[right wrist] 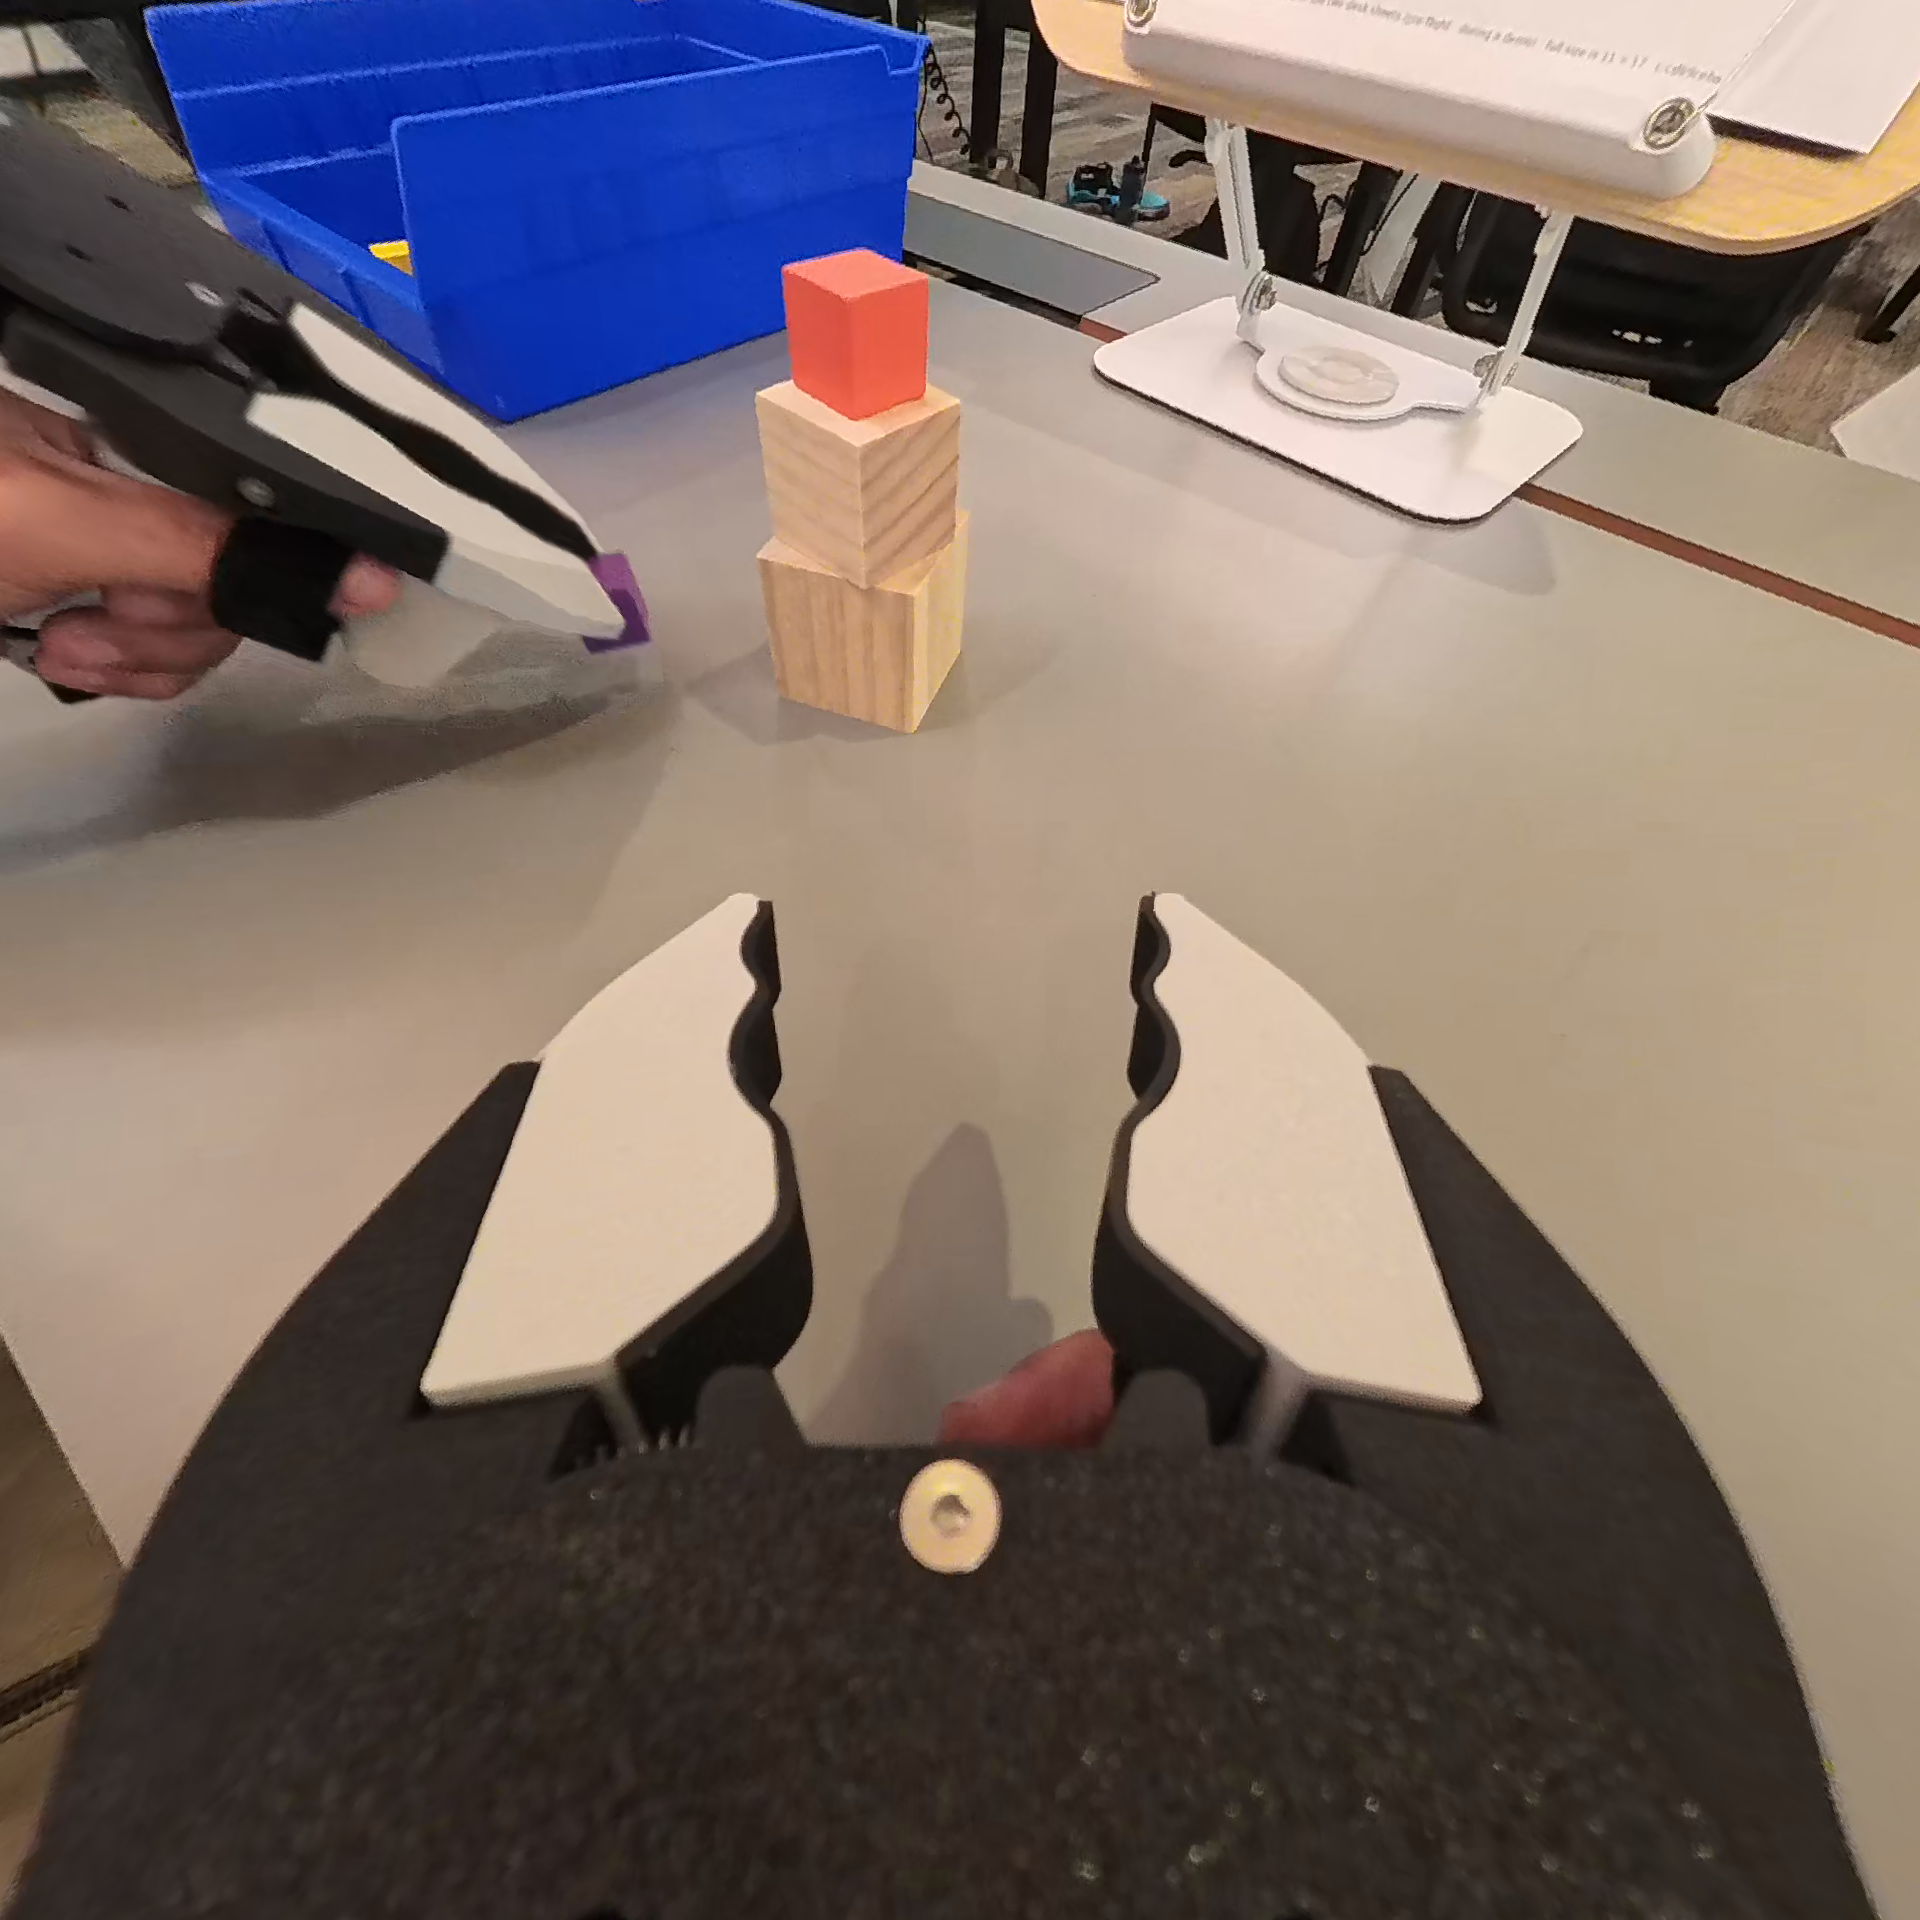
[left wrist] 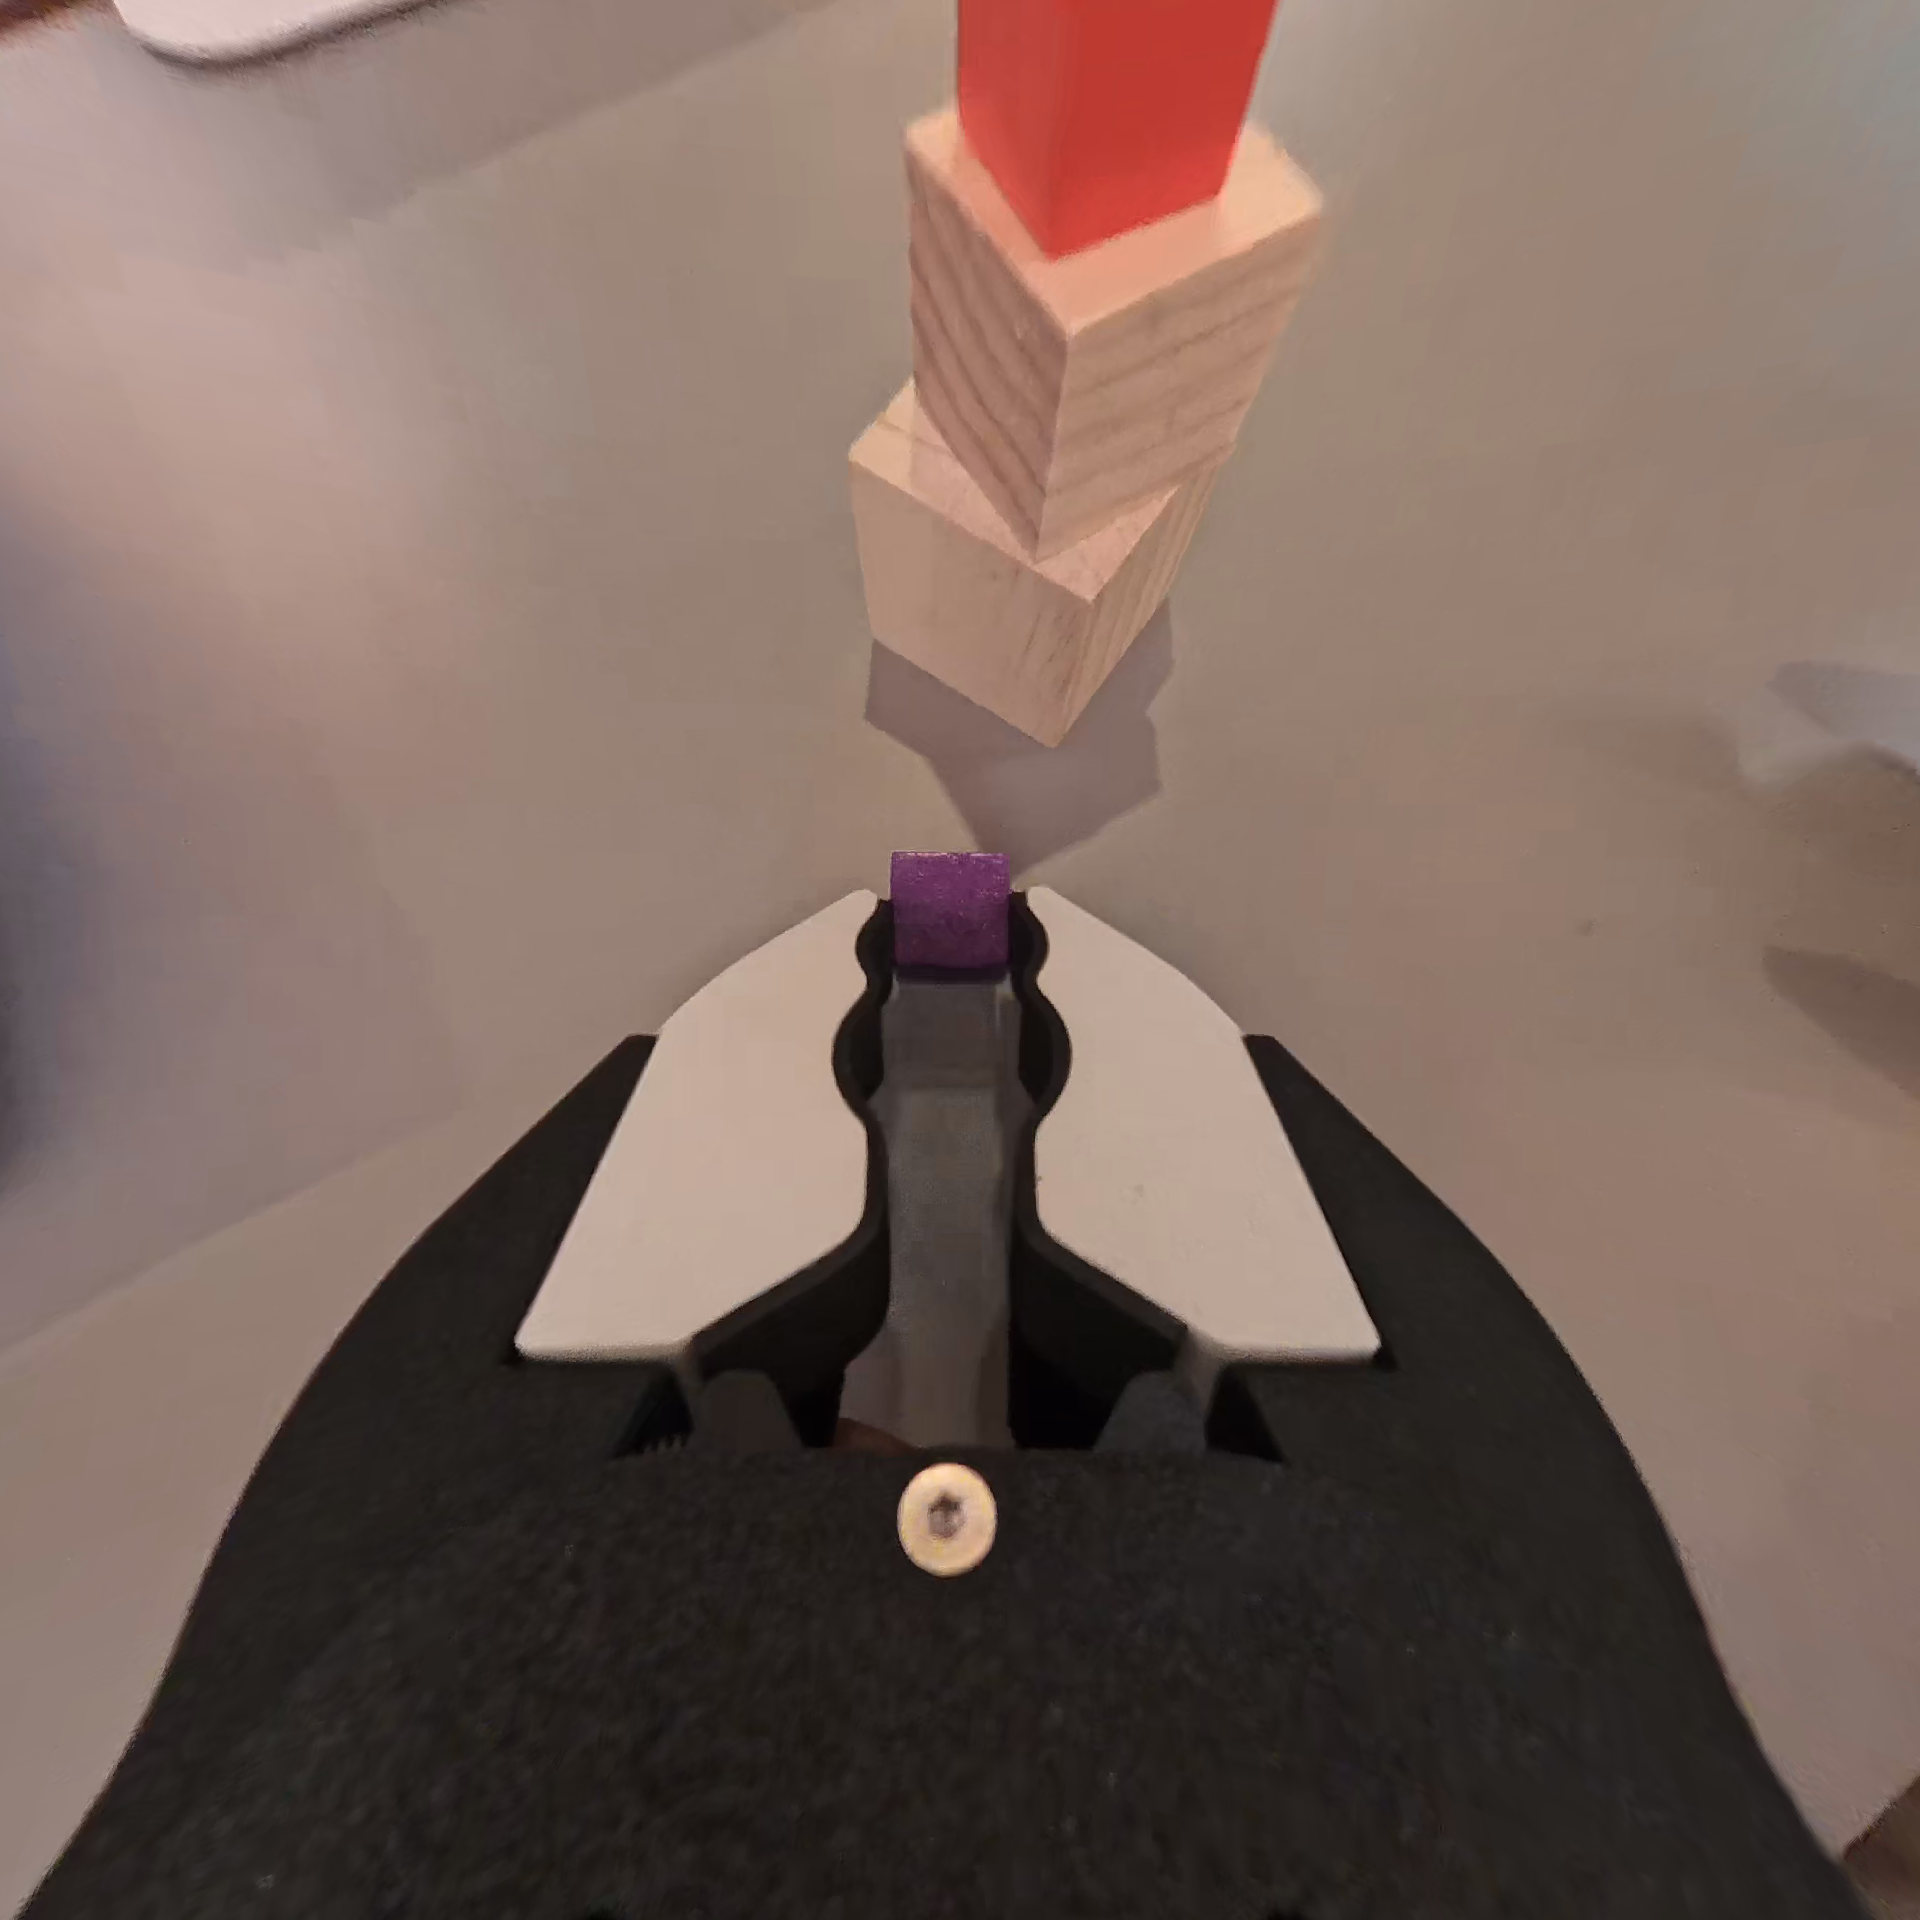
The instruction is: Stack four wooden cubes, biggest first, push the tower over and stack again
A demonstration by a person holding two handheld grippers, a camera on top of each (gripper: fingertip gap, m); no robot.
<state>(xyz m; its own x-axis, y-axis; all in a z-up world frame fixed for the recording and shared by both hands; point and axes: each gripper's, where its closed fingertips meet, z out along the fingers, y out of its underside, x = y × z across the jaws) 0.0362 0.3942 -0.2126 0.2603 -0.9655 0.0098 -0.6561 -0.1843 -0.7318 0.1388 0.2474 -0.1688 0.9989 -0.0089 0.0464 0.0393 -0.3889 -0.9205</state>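
Grey tabletop point(right wrist: 1351, 831) fills the foreground of both wrist views, carrying everything in play. Nearest the right wrist camera, the right tool point(right wrist: 956, 914) hangs over bare surface with its white-faced fingers spread apart and nothing between them. Farther on and to the left, the left tool point(right wrist: 613, 603), held in a person's hand point(right wrist: 114, 592), is clamped at its tips on a small purple cube point(left wrist: 951, 912), carried low, just above the tabletop and near the foot of the tower. Beyond it stands a three-cube stack: a large plain wooden cube point(right wrist: 857, 644) on the tabletop, a second plain wooden cube point(right wrist: 860, 483) resting on it, twisted out of line, and an orange-red cube point(right wrist: 857, 330) on top. Behind the stack sits a blue plastic bin point(right wrist: 644, 208), and to the right a white stand point(right wrist: 1340, 405) holding a document board.
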